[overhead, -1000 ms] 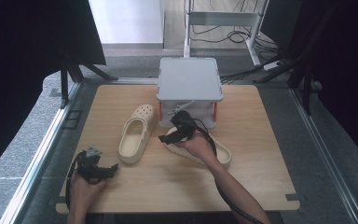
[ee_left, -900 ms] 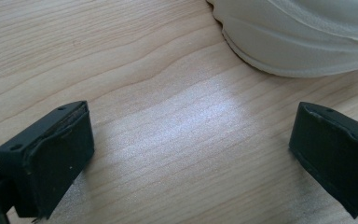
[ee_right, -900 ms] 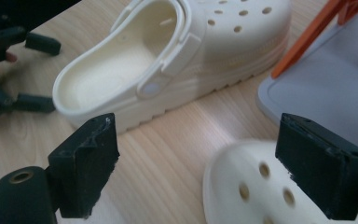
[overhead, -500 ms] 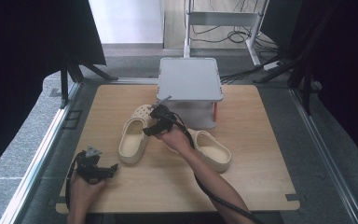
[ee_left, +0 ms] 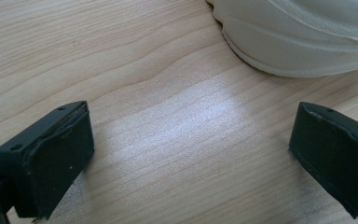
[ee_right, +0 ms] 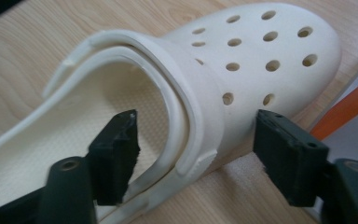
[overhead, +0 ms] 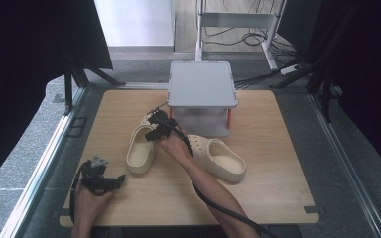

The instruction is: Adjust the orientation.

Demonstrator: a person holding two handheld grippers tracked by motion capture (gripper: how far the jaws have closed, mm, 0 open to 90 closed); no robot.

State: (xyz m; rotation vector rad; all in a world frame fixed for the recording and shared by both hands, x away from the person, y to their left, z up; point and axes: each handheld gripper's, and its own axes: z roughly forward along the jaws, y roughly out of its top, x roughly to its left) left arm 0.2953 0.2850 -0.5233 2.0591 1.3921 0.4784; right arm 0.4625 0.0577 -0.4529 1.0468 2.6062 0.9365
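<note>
Now, with the right tongs point(ee_right: 193, 154) just closing, pads not yet pressing, astride the side wall of the left clog point(ee_right: 242, 70) mid-frame, seat them deeper before squeezing; the left tongs point(ee_left: 191, 154) rest spread over bare tabletop point(ee_left: 144, 70).

**Hand-held grippers: black bodies, blocky jaws**

Two bare forearms are seen; no sleeves are worn. The left gripper point(overhead: 101, 178) is built of black parts, and a grey three-cornered plate point(overhead: 98, 161) is carried on top of it. A black cable point(overhead: 217, 203) is trailed from the right gripper point(overhead: 158, 126), back along the forearm. Each jaw is ended by a thick black rectangular pad point(ee_right: 116, 151) with roughened edges, and small round screw holes point(ee_right: 69, 164) are set behind the pads.
</note>
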